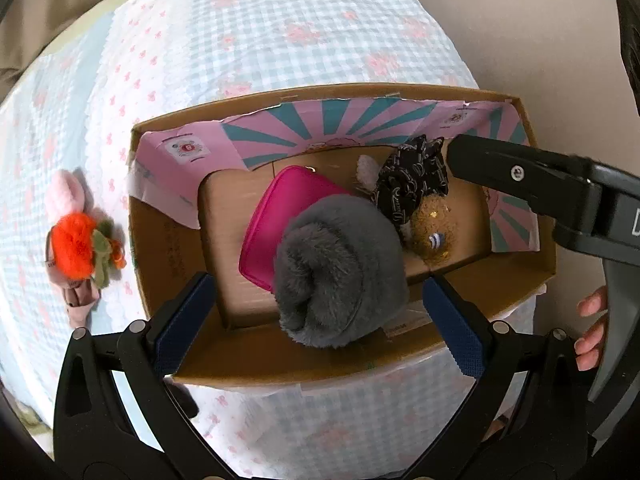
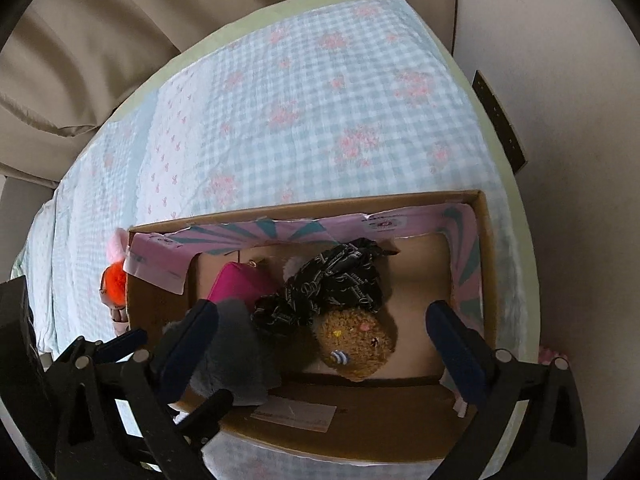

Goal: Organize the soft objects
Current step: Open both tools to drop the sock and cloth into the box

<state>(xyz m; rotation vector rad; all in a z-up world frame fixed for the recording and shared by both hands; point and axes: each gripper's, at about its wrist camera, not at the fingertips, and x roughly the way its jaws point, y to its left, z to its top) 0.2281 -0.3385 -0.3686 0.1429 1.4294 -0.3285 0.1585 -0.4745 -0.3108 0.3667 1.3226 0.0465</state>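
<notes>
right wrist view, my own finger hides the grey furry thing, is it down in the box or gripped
Observer: The grey furry roll lies in the box, partly on the pink pouch. The left gripper stands open around it, pads not pressing it.
Operator: anything outside the box, i just see orange behind the wall
Observer: One plush toy, pink with an orange pompom, lies on the bedspread left of the box, apart from it.
</notes>
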